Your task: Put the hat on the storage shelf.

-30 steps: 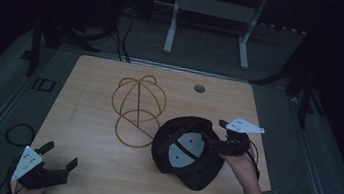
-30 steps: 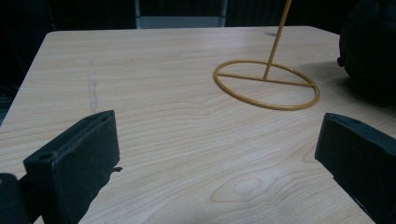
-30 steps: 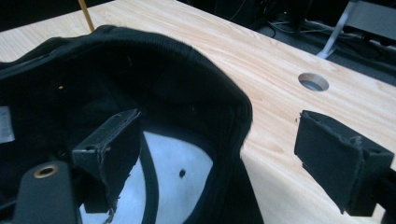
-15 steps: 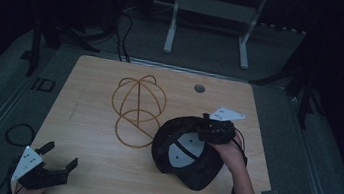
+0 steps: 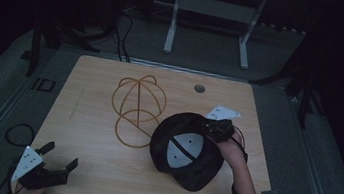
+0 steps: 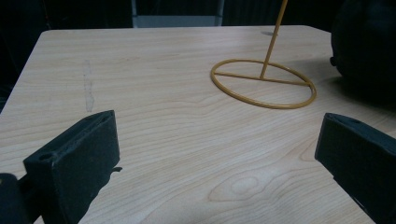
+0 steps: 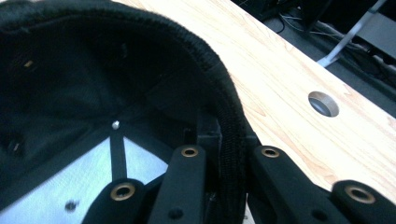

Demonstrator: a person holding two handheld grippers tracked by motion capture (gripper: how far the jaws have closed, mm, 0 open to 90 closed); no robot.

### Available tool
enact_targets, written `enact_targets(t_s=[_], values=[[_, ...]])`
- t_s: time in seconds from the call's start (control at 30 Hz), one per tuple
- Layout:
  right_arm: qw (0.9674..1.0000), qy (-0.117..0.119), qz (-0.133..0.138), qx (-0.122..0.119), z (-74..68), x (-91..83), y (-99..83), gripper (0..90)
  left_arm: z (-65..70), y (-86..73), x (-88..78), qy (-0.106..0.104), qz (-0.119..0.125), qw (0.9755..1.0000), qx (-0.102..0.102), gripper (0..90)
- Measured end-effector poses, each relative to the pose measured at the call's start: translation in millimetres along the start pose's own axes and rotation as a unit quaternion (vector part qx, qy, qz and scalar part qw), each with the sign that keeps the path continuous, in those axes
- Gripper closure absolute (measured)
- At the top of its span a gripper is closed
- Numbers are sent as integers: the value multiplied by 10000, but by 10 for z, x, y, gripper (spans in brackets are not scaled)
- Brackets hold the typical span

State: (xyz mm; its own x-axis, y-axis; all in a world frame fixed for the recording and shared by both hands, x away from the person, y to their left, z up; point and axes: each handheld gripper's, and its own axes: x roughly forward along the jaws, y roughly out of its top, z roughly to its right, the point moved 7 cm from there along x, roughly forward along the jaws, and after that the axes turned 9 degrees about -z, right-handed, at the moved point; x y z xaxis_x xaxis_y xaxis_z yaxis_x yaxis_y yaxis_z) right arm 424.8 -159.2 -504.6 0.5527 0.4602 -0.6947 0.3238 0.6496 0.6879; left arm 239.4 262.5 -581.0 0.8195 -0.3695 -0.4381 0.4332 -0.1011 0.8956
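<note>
Your right claw (image 5: 208, 128) has slid left & just closed on the cap (image 5: 188, 149) rim; left claw (image 5: 58, 157) open over desk (image 5: 97, 112).

From high at the near edge we look forward and down over the whole surface (image 5: 100, 168). Low by its near-left corner, we face the wire stand (image 6: 264, 88), shared with the overhead. Pressed against the cap (image 7: 93, 84), we see little else.
</note>
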Motion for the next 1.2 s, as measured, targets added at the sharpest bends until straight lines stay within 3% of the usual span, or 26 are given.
enact_targets(t_s=[0.2, 0.33, 0.6, 0.8, 0.9, 0.97, 1.03, 1.13, 1.2], values=[[9994, 282, 181, 127, -28, -105, 15, 879, 8, -1, 4, -3, -8, 10000, 2, 3], [9975, 442, 433, 345, -29, -223, 61, 880, 11, -2, 10, -3, -12, 10000, 2, 3], [9954, 457, 709, 457, -29, -447, 167, 882, 114, 15, 32, -91, -57, 9999, 51, 3], [9955, 244, 840, 359, -9, -666, 262, 881, 297, 80, 56, -281, 9, 9996, -21, 3], [9949, 209, 906, 386, 7, -726, 282, 881, 453, 130, 82, -388, 17, 9992, 47, 3], [9944, 197, 956, 400, 17, -775, 297, 881, 547, 157, 101, -347, -161, 9991, 189, 3], [9937, 185, 1019, 421, 27, -833, 318, 882, 618, 184, 117, -279, -272, 9990, 206, 3], [9930, 105, 1097, 427, 48, -920, 350, 881, 769, 229, 159, -538, -381, 9977, 133, 3], [9924, 73, 1151, 431, 57, -978, 371, 881, 876, 232, 220, -639, -559, 9961, 229, 3]])
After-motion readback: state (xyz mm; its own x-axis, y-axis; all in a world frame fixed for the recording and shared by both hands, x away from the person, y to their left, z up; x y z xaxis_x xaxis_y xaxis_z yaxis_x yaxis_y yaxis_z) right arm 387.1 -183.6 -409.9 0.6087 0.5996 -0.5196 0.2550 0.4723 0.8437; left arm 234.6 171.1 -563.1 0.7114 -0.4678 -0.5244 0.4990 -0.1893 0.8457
